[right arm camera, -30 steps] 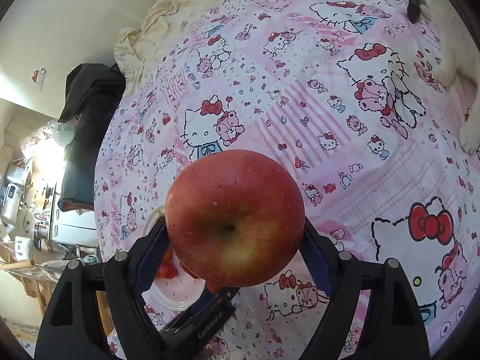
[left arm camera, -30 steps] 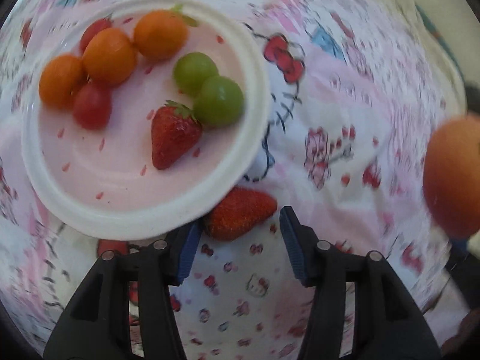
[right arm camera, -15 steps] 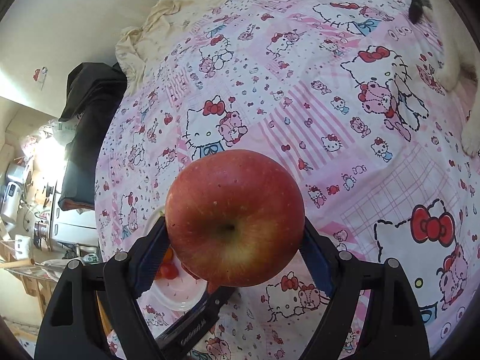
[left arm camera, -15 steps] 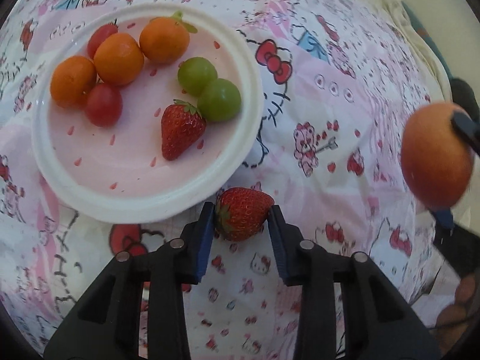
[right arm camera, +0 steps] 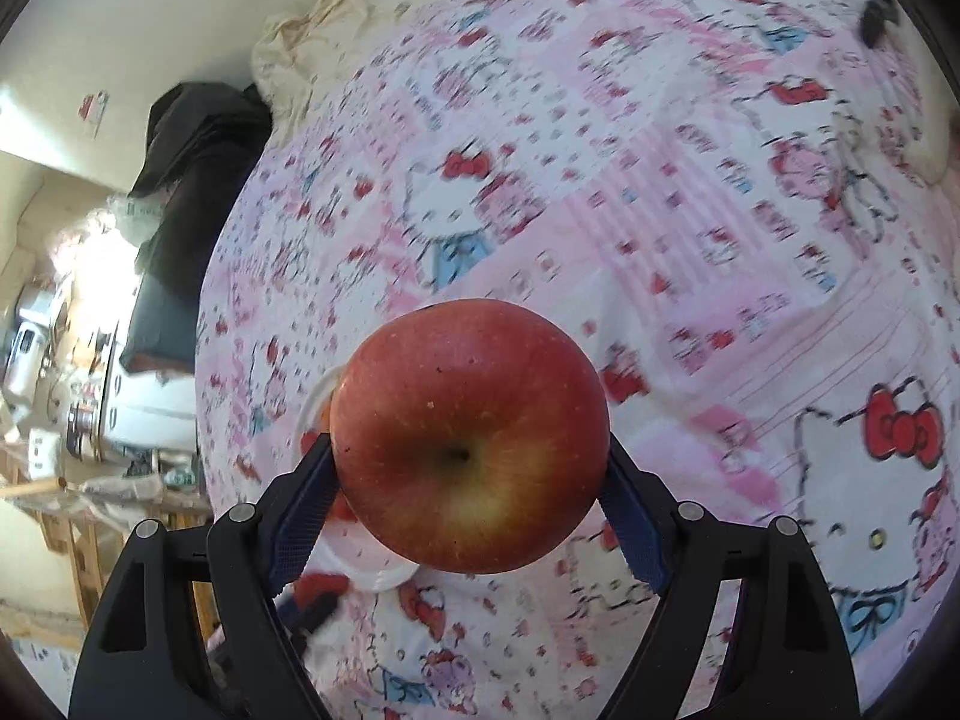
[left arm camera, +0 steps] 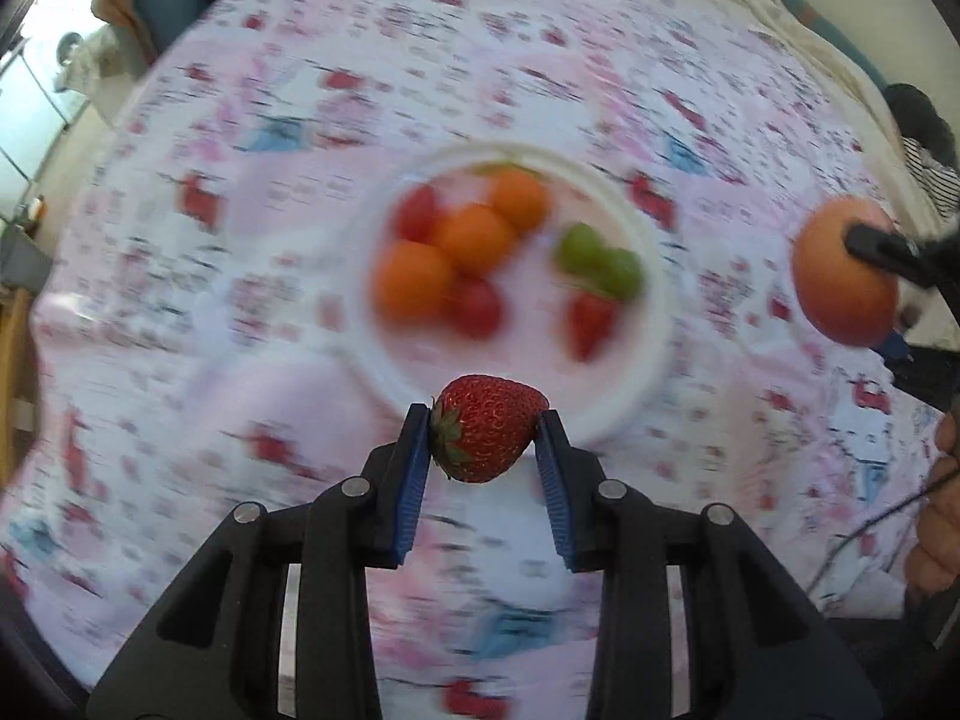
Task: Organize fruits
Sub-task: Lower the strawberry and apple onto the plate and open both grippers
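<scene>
- Presently, a white plate (left arm camera: 651, 354) sits on the pink cartoon-cat bedsheet (left arm camera: 300, 120); though blurred, it holds three oranges (left arm camera: 414, 282), two small red fruits (left arm camera: 477, 306), two green grapes (left arm camera: 597, 258) and one strawberry on the plate (left arm camera: 591, 315) at the plate's 4 o'clock.
- The left tongs (left arm camera: 485, 441) are clenched on a second strawberry (left arm camera: 489, 427), pinched sideways between the blue pads, leaf end against the left pad, at the plate's 6 o'clock rim.
- The right tongs (right arm camera: 468, 480) grasp a red apple (right arm camera: 468, 435), its dimple facing the camera; it hangs above the sheet.
- In the left wrist view this apple (left arm camera: 846, 276) shows at 3 o'clock, well apart from the plate.
- In the right wrist view the plate (right arm camera: 375, 570) peeks out at 7 o'clock of the apple.
- No writing is readable.
</scene>
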The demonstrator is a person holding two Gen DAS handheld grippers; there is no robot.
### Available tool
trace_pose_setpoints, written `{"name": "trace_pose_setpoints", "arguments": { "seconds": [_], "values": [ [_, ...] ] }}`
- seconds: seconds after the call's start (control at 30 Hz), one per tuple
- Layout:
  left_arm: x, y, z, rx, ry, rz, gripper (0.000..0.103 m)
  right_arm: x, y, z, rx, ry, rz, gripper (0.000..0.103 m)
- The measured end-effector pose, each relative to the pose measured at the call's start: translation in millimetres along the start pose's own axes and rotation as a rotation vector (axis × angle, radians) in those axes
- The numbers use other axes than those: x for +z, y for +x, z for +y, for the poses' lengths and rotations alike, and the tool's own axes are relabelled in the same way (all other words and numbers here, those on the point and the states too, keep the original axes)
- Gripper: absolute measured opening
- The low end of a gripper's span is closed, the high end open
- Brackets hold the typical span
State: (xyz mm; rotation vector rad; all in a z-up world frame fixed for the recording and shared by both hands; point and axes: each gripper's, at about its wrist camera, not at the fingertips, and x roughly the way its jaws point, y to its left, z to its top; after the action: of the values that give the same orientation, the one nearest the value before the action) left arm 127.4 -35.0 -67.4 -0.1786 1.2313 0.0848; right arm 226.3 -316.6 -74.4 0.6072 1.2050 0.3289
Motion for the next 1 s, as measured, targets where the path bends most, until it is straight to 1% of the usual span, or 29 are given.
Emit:
{"name": "trace_pose_setpoints", "arguments": {
  "seconds": [0.07,0.2,0.3,0.4,0.5,0.67,0.77,0.87,1.0],
  "values": [
    [7,-4,21,0.025,-0.003,-0.011,0.031,-9,10,13,-0.001,-0.027,0.035,0.085],
    [17,-11,49,0.038,0.006,-0.026,0.031,-28,37,38,0.006,-0.076,0.111,0.085],
    [23,-16,62,0.032,0.016,-0.031,0.031,-43,60,61,-0.007,-0.149,0.164,0.085],
    [25,-21,72,-0.004,-0.004,-0.035,0.031,-52,84,83,-0.016,-0.209,0.226,0.085],
    [28,-21,75,-0.024,-0.004,-0.049,0.031,-59,105,99,-0.047,-0.273,0.252,0.085],
    [31,-11,84,-0.049,-0.029,-0.047,0.031,-67,133,108,-0.103,-0.301,0.285,0.085],
    [37,-7,86,-0.058,-0.036,-0.045,0.031,-69,130,111,-0.127,-0.339,0.273,0.085],
    [43,-6,86,-0.069,-0.054,-0.042,0.031,-72,128,108,-0.143,-0.33,0.284,0.085],
    [48,-5,82,-0.083,-0.058,-0.049,0.031,-82,132,113,-0.168,-0.379,0.302,0.085]
  ]
}}
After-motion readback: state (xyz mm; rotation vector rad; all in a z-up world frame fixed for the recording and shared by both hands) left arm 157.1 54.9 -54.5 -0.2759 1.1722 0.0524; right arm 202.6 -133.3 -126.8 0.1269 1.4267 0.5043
